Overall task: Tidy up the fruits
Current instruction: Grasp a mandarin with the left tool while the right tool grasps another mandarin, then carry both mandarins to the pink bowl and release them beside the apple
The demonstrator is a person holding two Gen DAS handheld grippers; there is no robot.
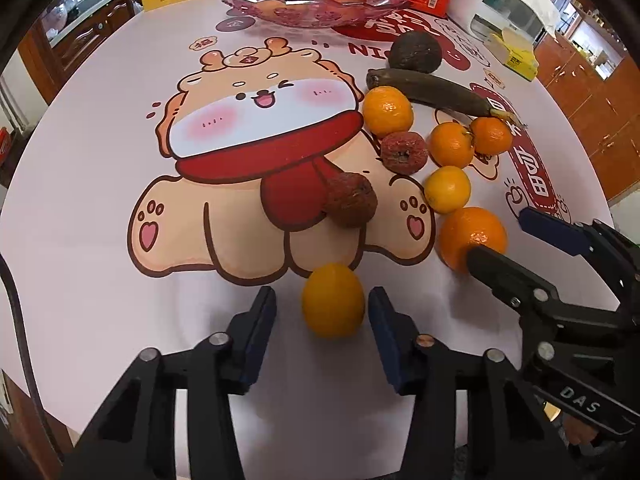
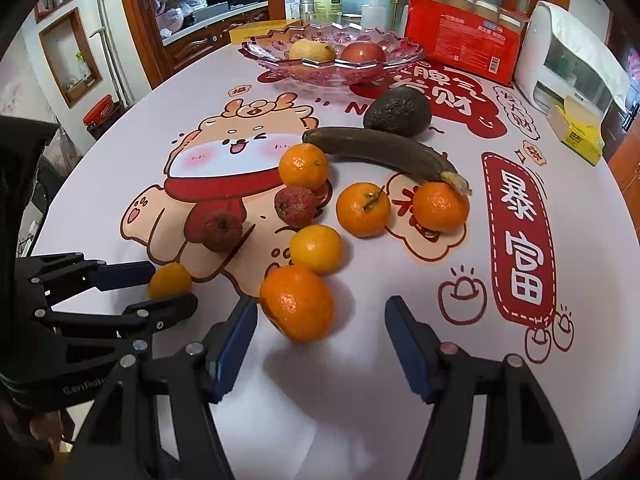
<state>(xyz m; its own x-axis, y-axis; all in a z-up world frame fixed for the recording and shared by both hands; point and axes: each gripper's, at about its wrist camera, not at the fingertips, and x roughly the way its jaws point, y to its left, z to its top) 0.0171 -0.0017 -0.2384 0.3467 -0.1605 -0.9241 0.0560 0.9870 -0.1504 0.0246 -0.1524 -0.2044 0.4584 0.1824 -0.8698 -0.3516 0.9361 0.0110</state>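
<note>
My left gripper point(image 1: 322, 304) is open, its jaws on either side of a small yellow-orange tangerine point(image 1: 333, 300) on the table, with gaps on both sides. It also shows in the right wrist view point(image 2: 170, 279). My right gripper point(image 2: 321, 314) is open around a large orange point(image 2: 297, 303), close to its left jaw; it also shows in the left wrist view point(image 1: 472, 237). Several more tangerines point(image 2: 363, 209), two red wrinkled fruits point(image 2: 219, 229), a dark banana point(image 2: 380, 153) and an avocado point(image 2: 397, 111) lie beyond. A glass fruit bowl point(image 2: 280, 62) at the back holds a pear and an apple.
The table has a cartoon-print cloth point(image 1: 100, 280). A red box point(image 2: 460, 44), a white appliance point(image 2: 560, 64) and a yellow box point(image 2: 576, 132) stand at the back right. Bottles and a yellow box stand behind the bowl.
</note>
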